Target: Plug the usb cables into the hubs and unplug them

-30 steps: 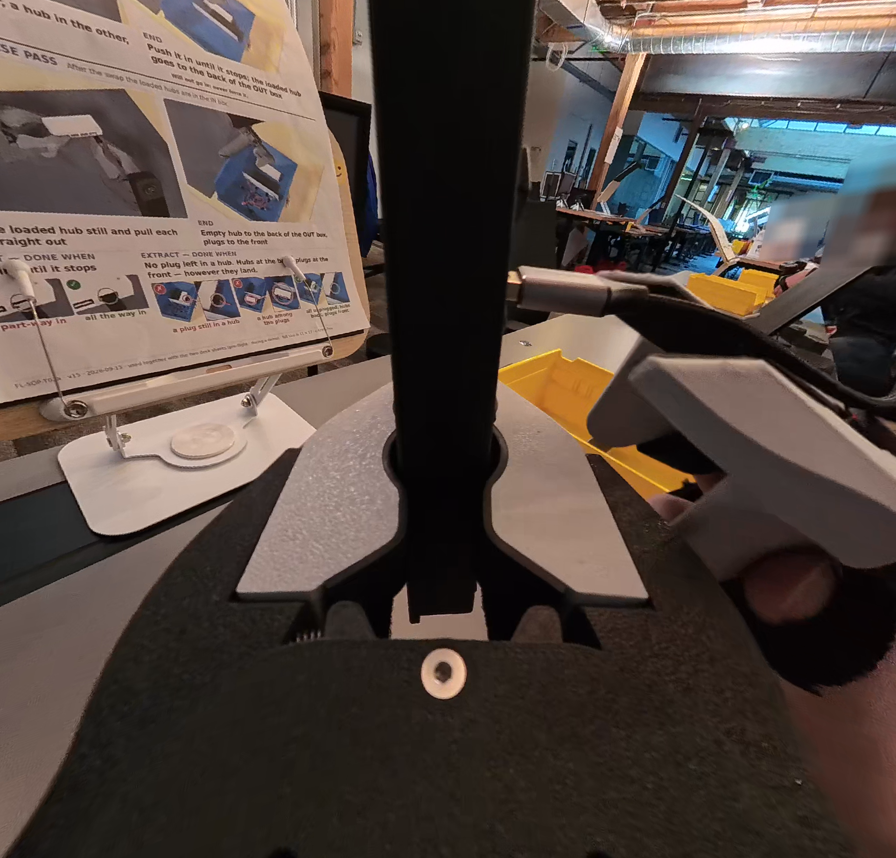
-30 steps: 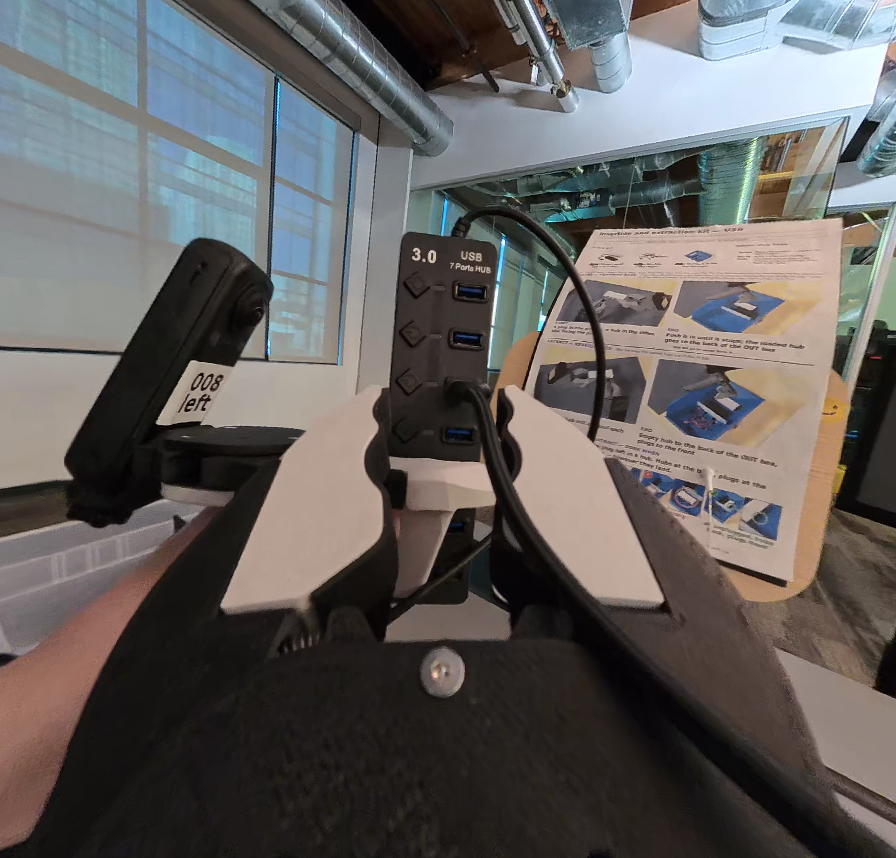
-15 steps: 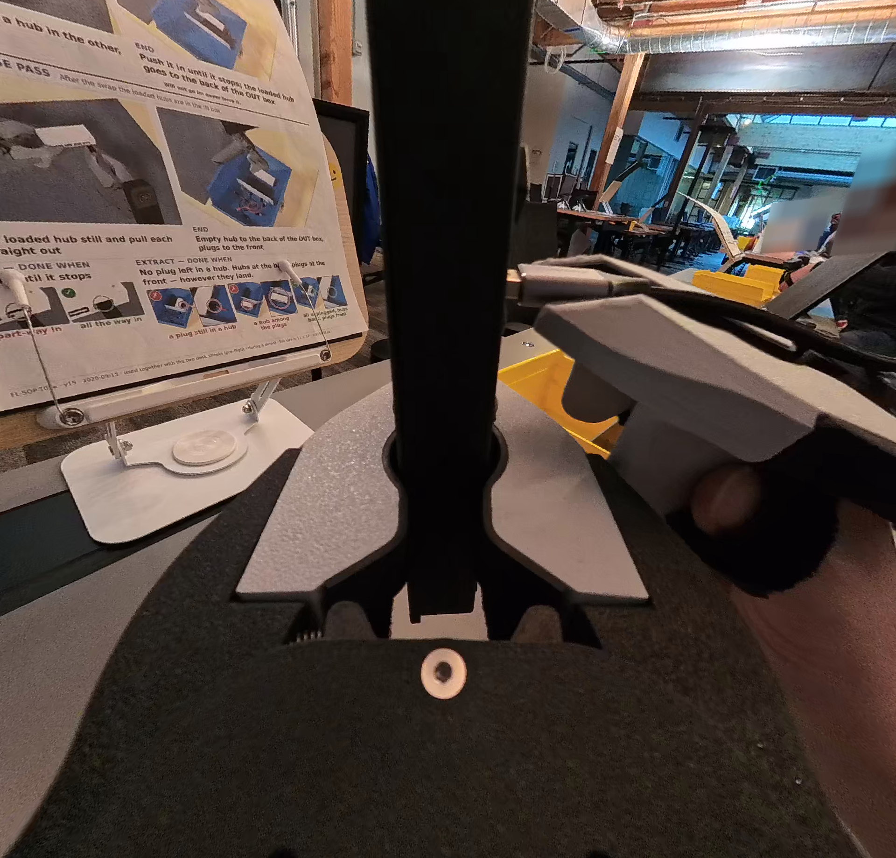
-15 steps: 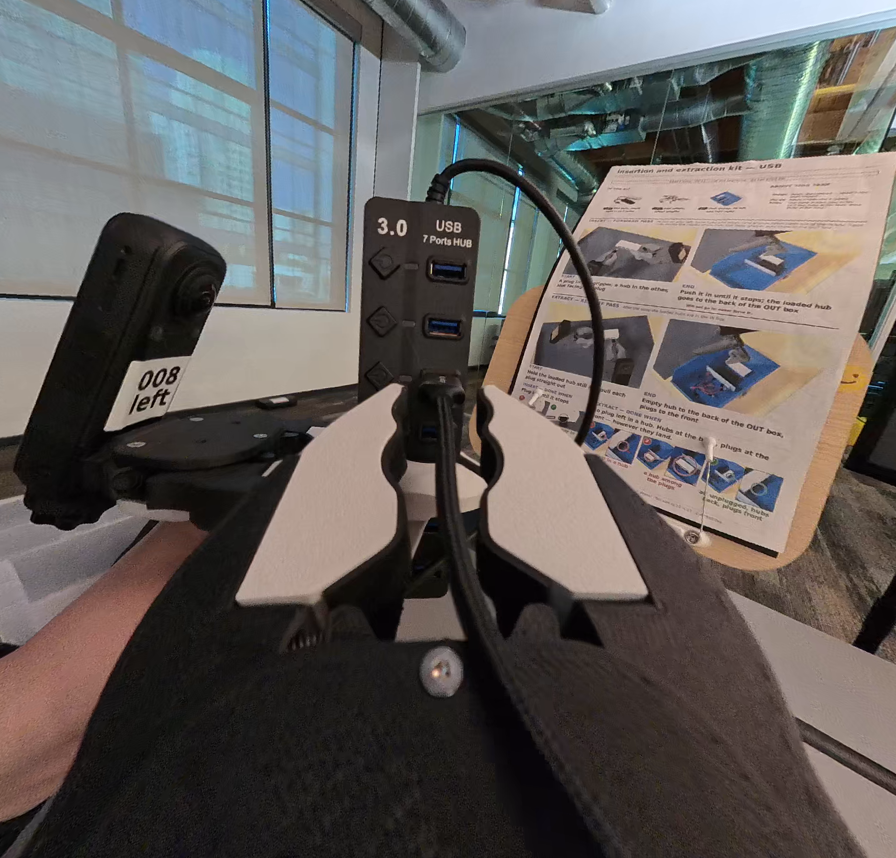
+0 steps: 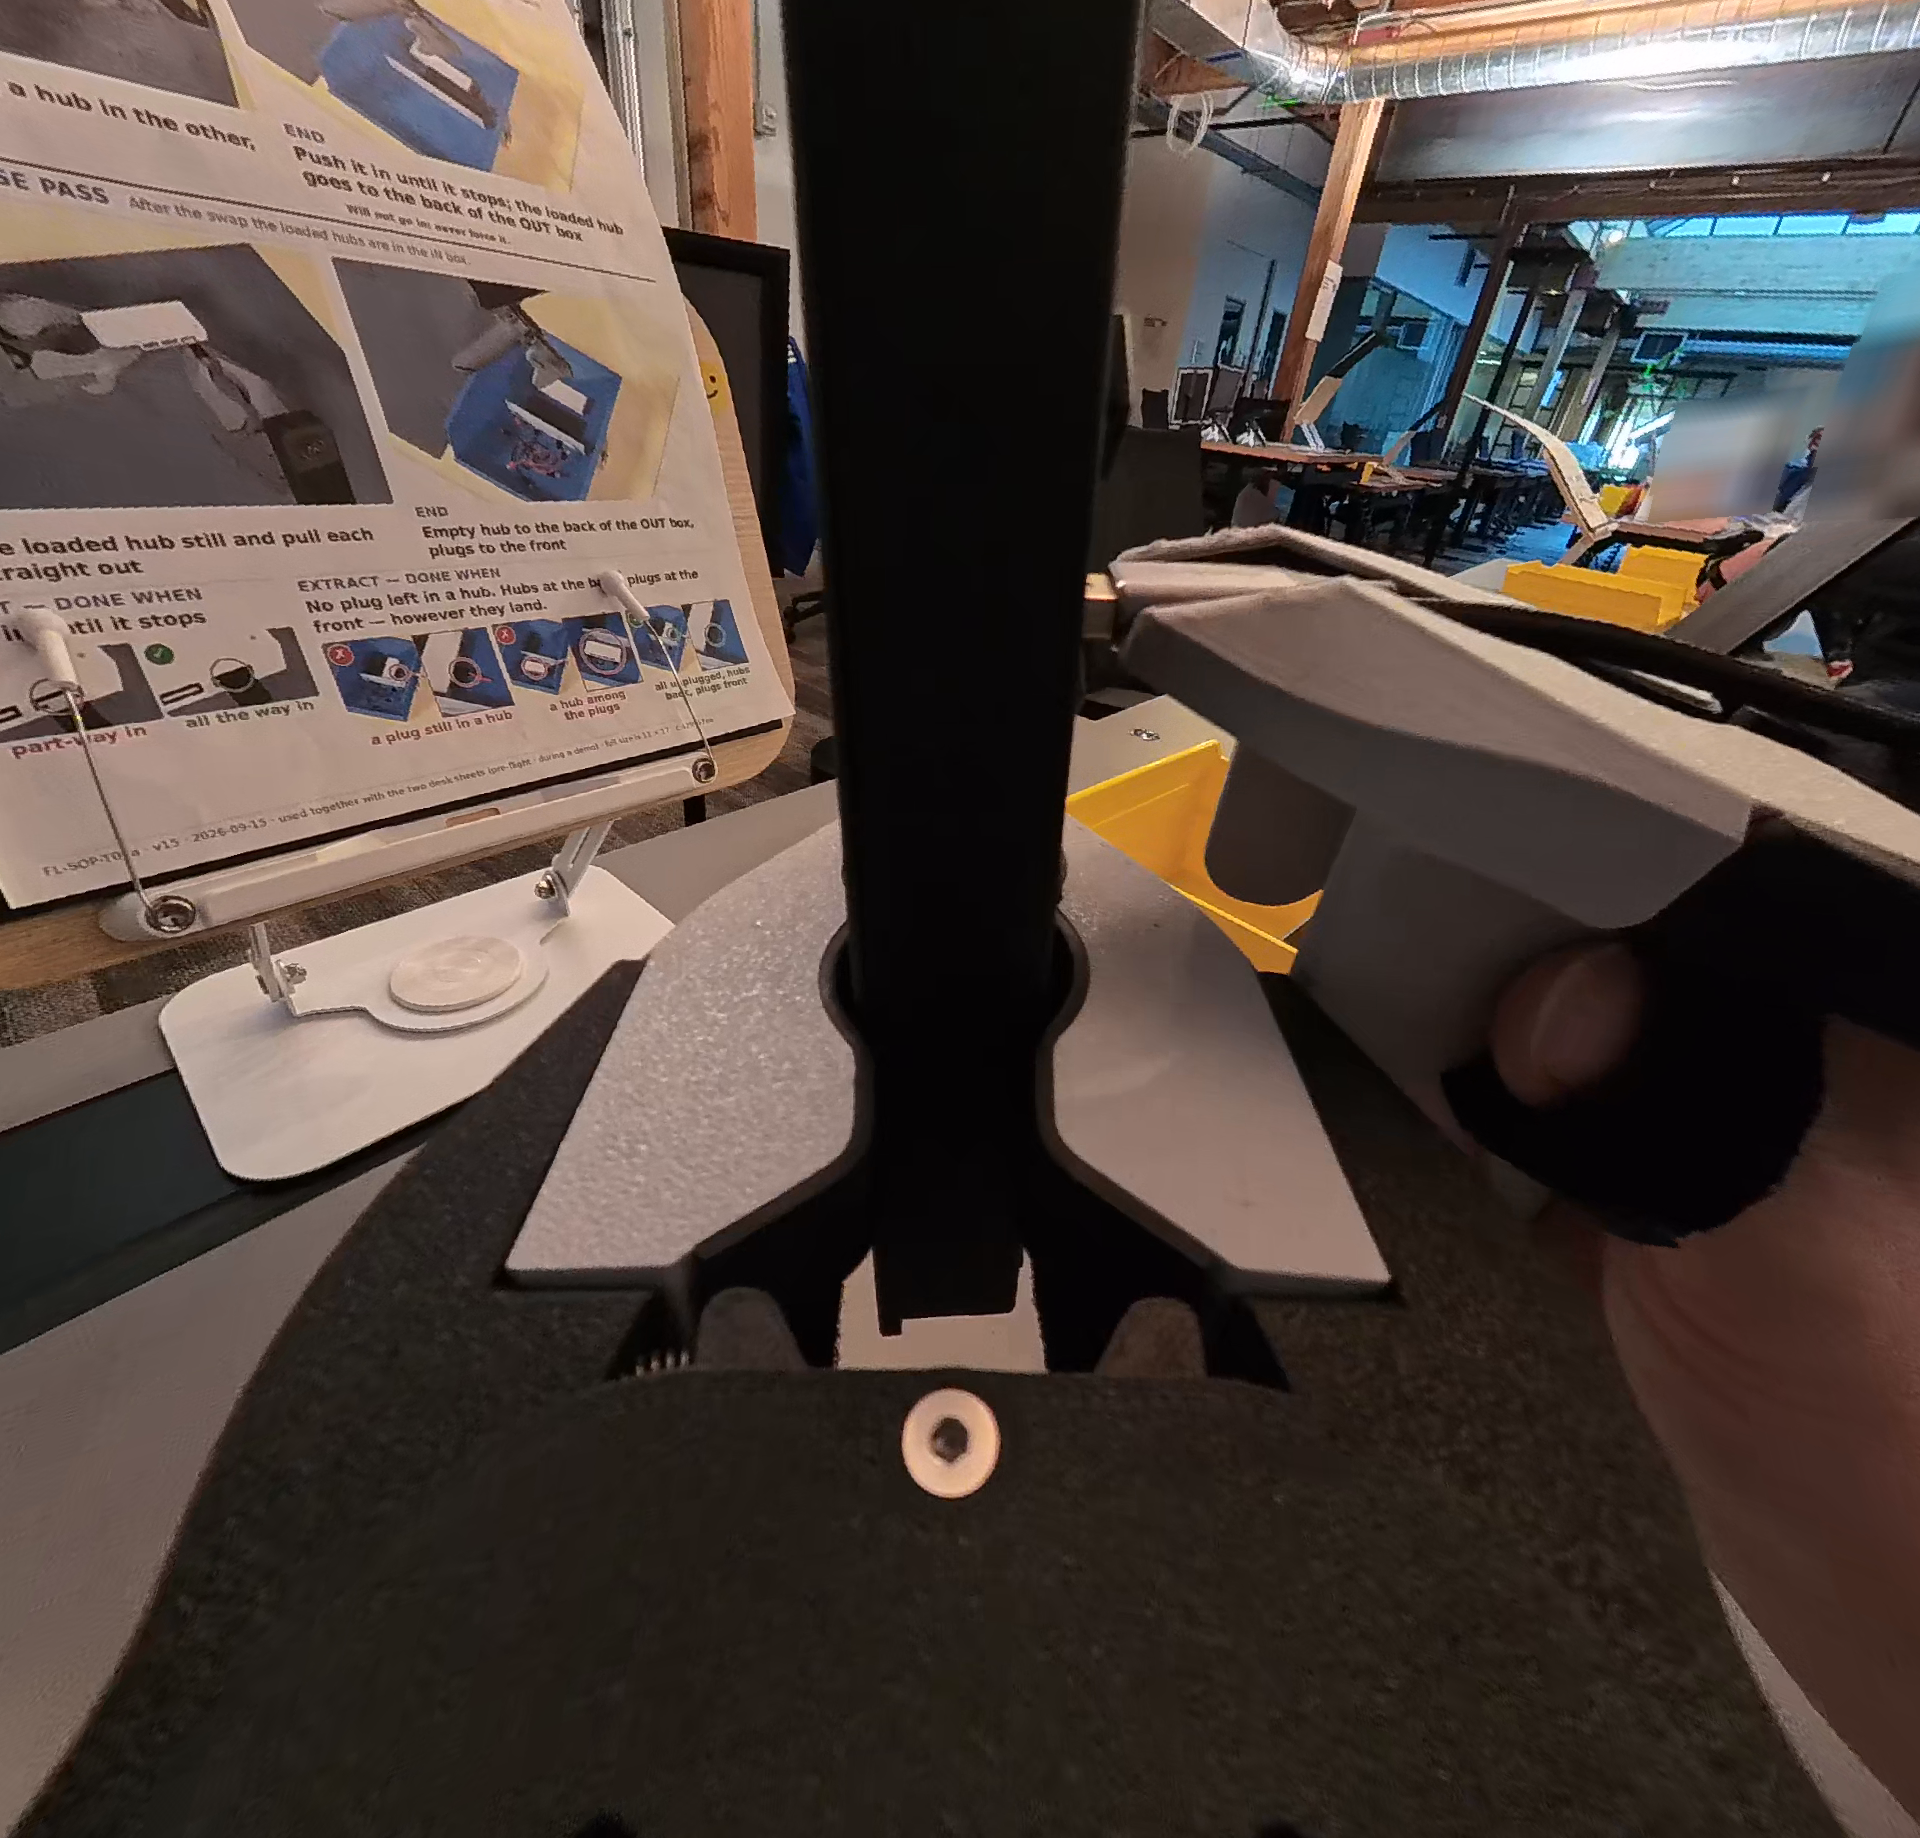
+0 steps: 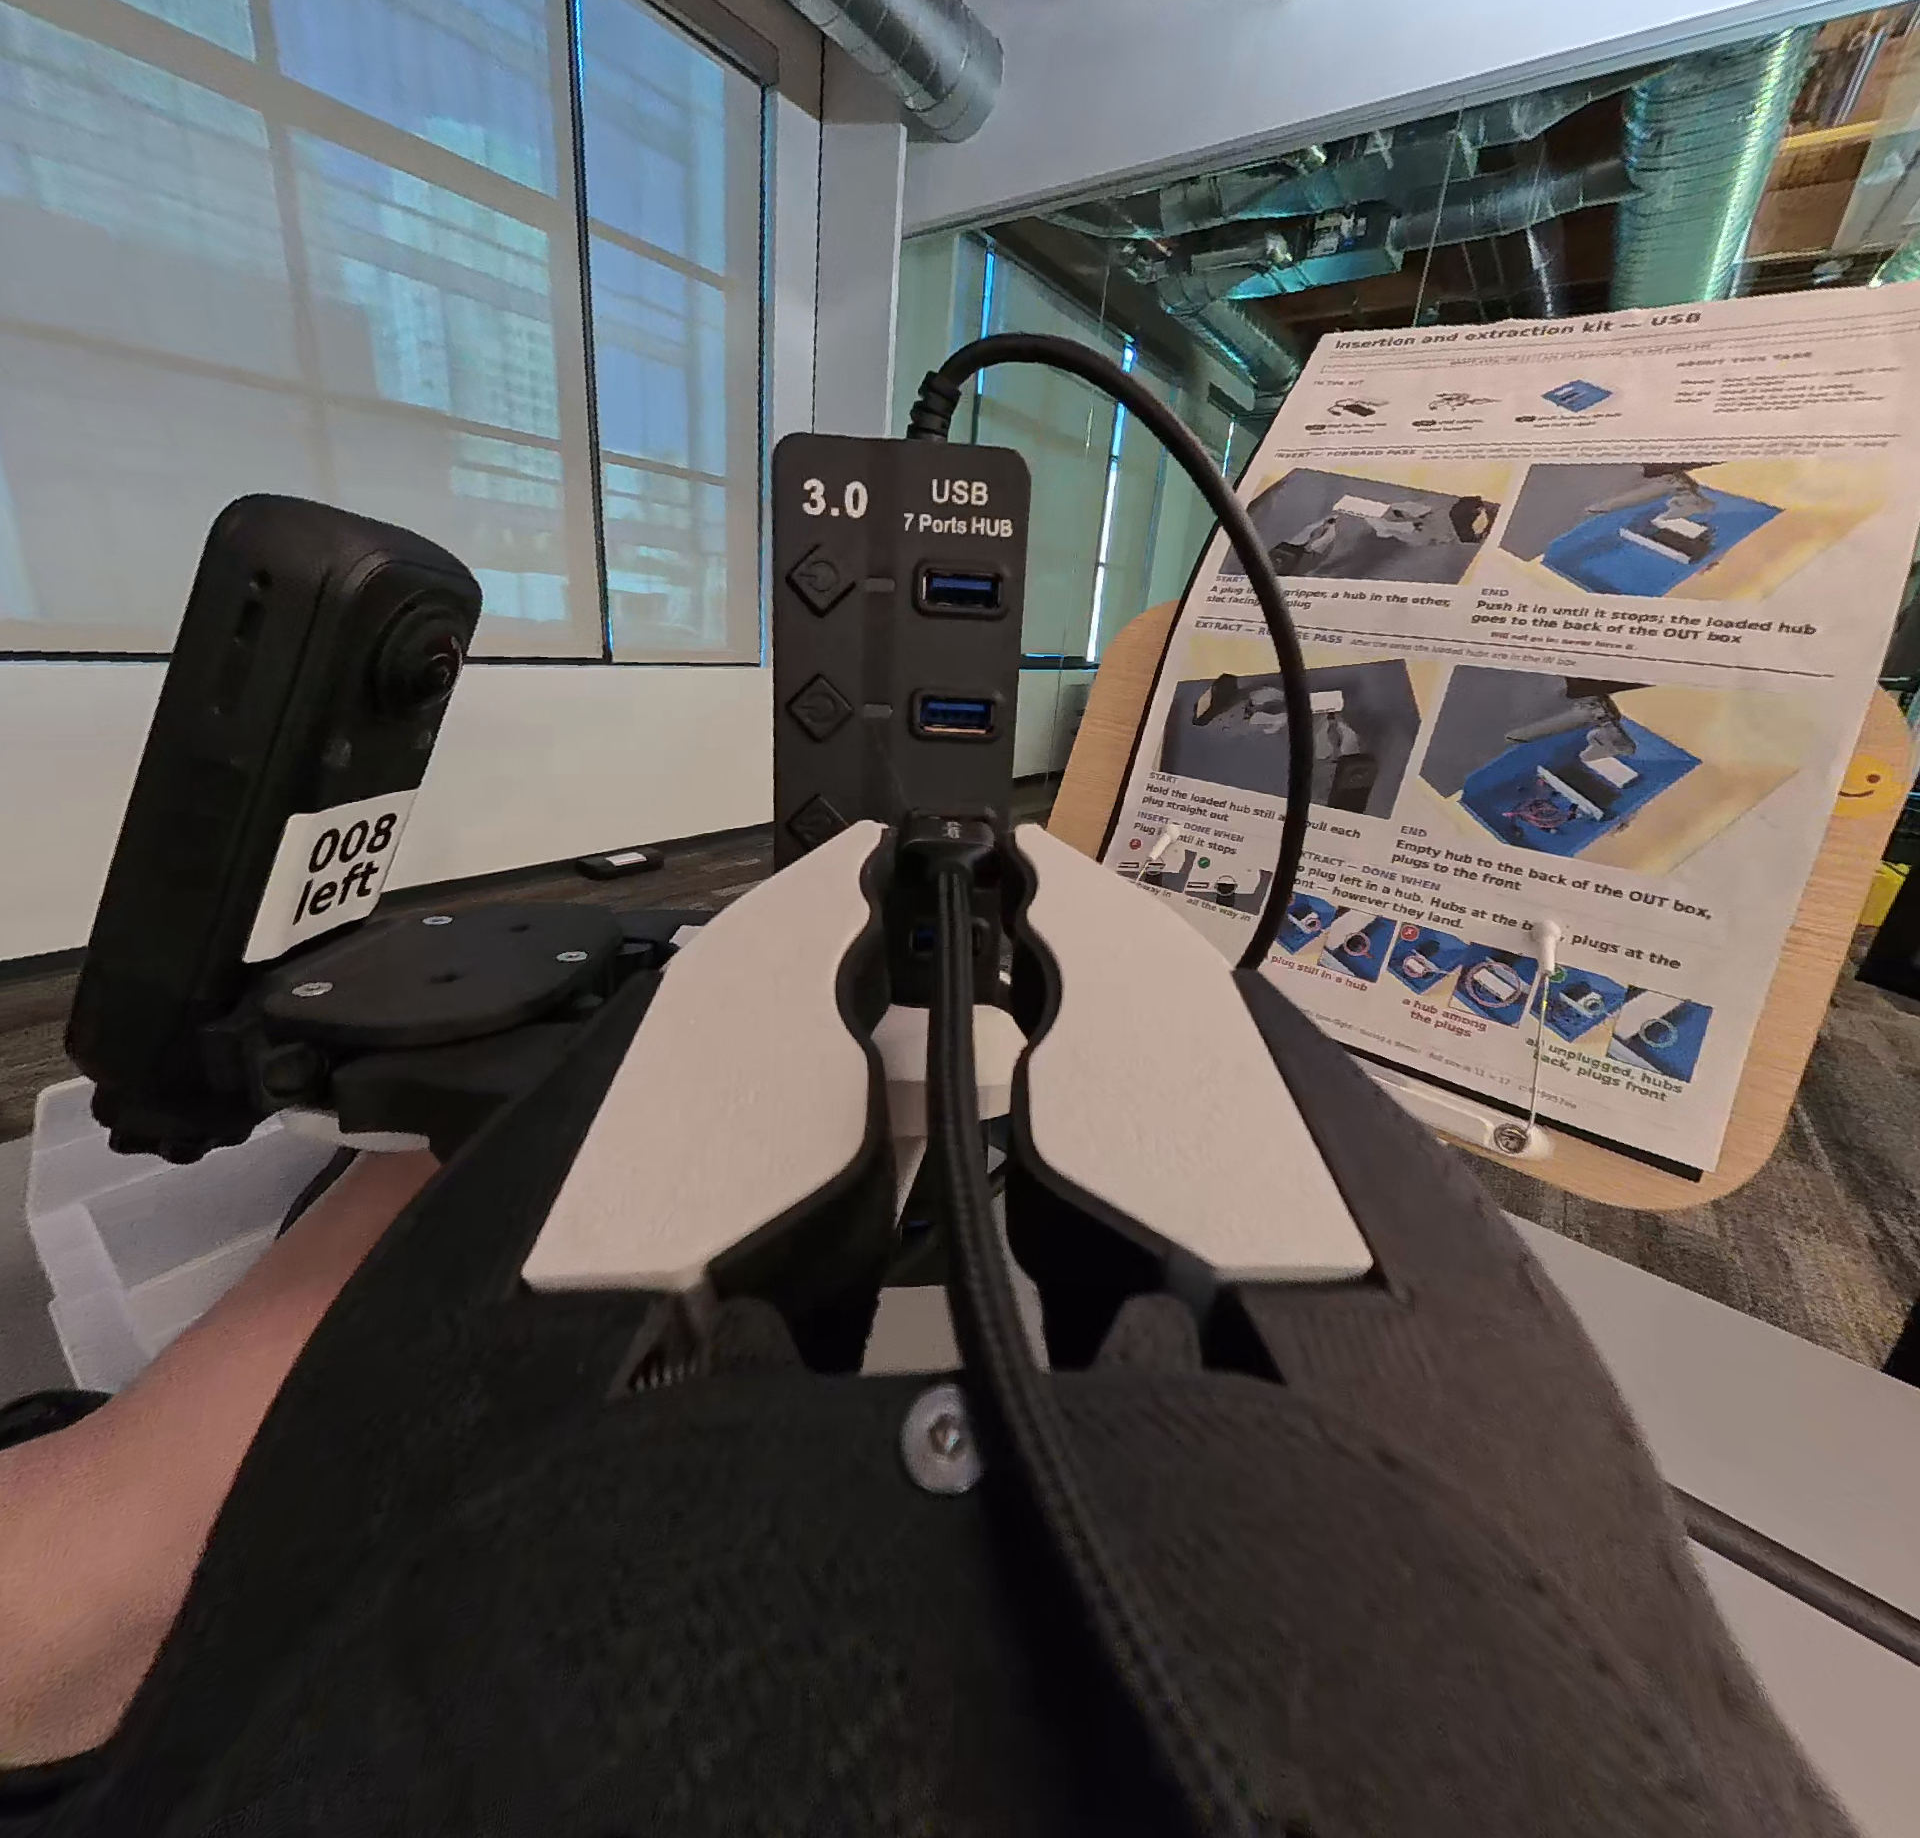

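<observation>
My left gripper (image 5: pixel 951 884) is shut on a black USB hub (image 5: pixel 956 438) and holds it upright, its back toward this camera. In the right wrist view the hub (image 6: pixel 894 645) shows its port side, with its own cable (image 6: pixel 1226 500) looping from the top. My right gripper (image 6: pixel 948 843) is shut on the black plug (image 6: pixel 943 863) of a braided cable (image 6: pixel 971 1217), with the plug against the hub's third port. In the left wrist view the right gripper (image 5: pixel 1143 614) reaches the hub from the right, and a sliver of metal plug shows between them.
An instruction sheet on a white stand (image 5: pixel 312 438) stands at the back of the grey table (image 5: pixel 104 1425); it also shows in the right wrist view (image 6: pixel 1507 749). A yellow bin (image 5: pixel 1164 832) sits behind the hub. A clear plastic bin (image 6: pixel 83 1217) sits at the left. About 6 centimeters separates my left fingertips from my right.
My right gripper has moved in toward the hub with the plug and levelled out. Less of the metal plug shows now. The left gripper and hub have hardly moved.
</observation>
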`<state>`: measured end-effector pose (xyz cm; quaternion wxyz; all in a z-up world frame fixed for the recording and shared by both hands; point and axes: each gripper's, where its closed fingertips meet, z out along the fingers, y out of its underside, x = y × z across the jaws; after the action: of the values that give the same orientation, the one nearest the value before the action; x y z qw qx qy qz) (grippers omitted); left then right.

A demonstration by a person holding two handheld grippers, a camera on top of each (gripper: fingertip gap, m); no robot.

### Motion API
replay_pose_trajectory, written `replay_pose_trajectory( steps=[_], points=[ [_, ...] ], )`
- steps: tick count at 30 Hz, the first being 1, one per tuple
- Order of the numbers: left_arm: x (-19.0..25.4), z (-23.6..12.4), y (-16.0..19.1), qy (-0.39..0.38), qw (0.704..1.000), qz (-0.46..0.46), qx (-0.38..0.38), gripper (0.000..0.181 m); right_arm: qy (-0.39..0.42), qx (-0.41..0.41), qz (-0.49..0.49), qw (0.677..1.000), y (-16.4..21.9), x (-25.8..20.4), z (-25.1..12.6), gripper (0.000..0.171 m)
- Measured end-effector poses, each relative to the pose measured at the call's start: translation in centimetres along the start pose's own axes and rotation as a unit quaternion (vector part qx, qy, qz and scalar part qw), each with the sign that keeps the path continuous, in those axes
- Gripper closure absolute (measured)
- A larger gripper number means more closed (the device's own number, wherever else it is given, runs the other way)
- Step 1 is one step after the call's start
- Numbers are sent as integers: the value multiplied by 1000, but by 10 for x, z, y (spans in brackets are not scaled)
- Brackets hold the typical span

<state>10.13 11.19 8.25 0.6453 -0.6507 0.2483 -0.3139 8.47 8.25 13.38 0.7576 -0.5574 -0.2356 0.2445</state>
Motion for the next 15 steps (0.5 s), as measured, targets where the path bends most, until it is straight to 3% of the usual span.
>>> replay_pose_trajectory(
  steps=[15],
  points=[
    [1,0,0,9,1000,-7,-4,155,16,-1,-1,1000,0,0,-2,152]
  ],
)
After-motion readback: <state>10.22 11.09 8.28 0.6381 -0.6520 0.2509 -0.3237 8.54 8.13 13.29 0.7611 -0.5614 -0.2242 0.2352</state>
